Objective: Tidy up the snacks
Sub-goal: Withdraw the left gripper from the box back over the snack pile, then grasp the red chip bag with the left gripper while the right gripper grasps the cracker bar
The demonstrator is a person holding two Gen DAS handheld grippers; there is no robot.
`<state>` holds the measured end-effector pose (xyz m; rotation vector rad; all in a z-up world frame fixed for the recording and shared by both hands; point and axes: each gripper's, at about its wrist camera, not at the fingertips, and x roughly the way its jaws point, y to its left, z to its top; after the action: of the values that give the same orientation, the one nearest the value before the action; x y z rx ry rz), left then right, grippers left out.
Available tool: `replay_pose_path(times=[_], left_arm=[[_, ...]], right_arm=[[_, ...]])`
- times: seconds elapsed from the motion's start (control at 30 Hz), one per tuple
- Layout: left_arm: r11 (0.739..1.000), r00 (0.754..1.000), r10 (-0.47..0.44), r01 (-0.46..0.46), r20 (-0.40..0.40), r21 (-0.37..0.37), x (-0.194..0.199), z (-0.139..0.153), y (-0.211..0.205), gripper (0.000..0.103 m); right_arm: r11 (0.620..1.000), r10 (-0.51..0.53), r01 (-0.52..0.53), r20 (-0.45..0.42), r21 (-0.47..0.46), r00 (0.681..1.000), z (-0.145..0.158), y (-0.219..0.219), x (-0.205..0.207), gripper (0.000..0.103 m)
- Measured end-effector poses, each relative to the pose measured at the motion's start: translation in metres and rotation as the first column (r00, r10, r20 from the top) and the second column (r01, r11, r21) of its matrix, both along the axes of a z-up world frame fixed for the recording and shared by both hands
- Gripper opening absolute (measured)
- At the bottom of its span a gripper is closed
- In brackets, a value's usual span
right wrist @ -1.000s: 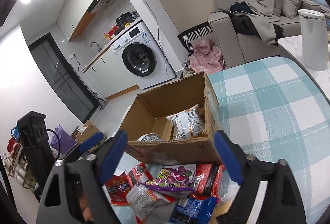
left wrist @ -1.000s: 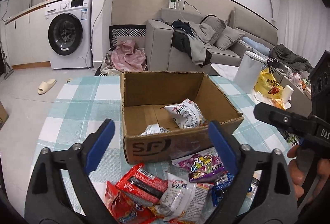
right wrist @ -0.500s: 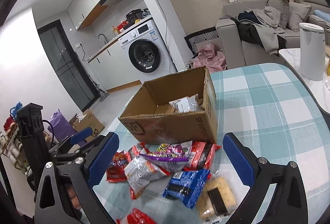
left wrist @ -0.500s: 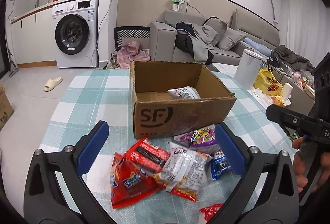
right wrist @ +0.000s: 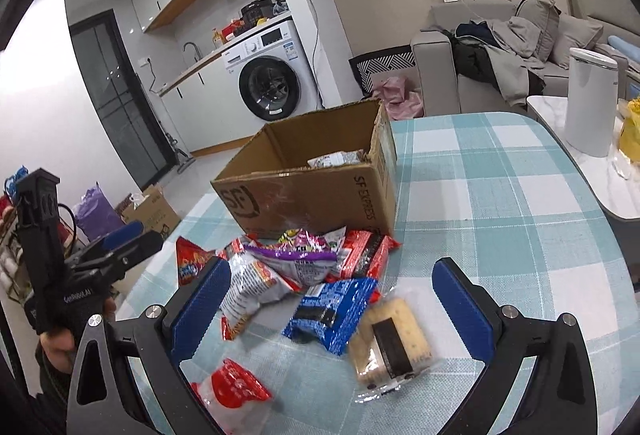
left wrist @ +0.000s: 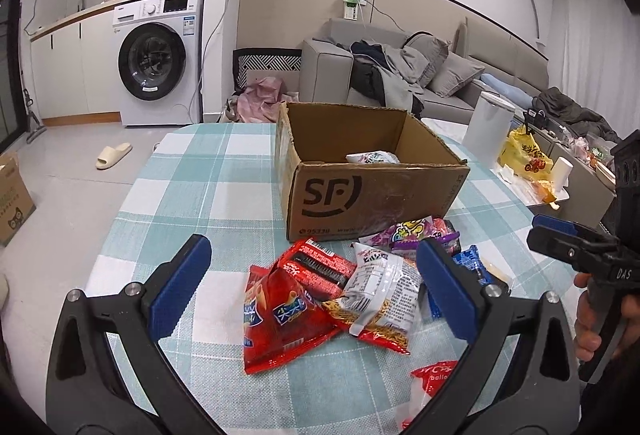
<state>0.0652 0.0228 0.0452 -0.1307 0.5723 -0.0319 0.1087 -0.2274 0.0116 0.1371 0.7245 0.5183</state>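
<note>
**Snacks heaped in front of the box, both grippers spread wide above them**

A table under a teal-and-white checked cloth (left wrist: 208, 195) stands in a lived-in room, with a washing machine (left wrist: 154, 61) against the far wall and a grey sofa (left wrist: 400, 75) piled with clothes behind it. On the cloth sits an open cardboard box (left wrist: 360, 191) marked SF, and a white snack packet (left wrist: 372, 157) lies inside it near the front wall.

Just in front of the box the rest of the snacks lie in a loose heap. A big red bag (left wrist: 284, 319) is nearest the left gripper, with a red-and-black packet (left wrist: 320, 267) overlapping it and a white noodle packet (left wrist: 384, 295) beside that. A purple packet (right wrist: 296, 249) lies close against the box front. Toward the right side lie a blue packet (right wrist: 332, 309) and, touching it, a clear-wrapped cake bar (right wrist: 390, 341) with a dark strip. A red-and-white packet (right wrist: 236, 391) lies apart, at the near edge.

The left gripper (left wrist: 316, 287) hangs over the heap with its blue pads (left wrist: 178, 285) spread wide, holding nothing. The right gripper (right wrist: 332, 311) hovers over the blue packet and the cake bar, its jaws likewise released and empty.
</note>
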Motion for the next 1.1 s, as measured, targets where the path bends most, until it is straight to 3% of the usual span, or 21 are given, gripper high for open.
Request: replay_pose_path(times=[0.57, 0.97, 1.1], left_arm=[[1.0, 0.998, -0.012, 0.013, -0.056, 0.017, 0.016, -0.018, -0.004, 0.102], [1.0, 0.996, -0.01, 0.012, -0.092, 0.026, 0.026, -0.033, 0.0, 0.102], [1.0, 0.995, -0.012, 0.014, -0.104, 0.023, 0.028, -0.036, 0.003, 0.102]], right_arm=[[0.989, -0.028, 0.009, -0.127, -0.149, 0.991, -0.036, -0.004, 0.011, 0.103], [0.97, 0.012, -0.061, -0.203, -0.237, 0.979, -0.064, 0.003, 0.016, 0.102], [0.969, 0.021, -0.072, -0.211, -0.238, 0.977, -0.07, 0.005, 0.017, 0.097]])
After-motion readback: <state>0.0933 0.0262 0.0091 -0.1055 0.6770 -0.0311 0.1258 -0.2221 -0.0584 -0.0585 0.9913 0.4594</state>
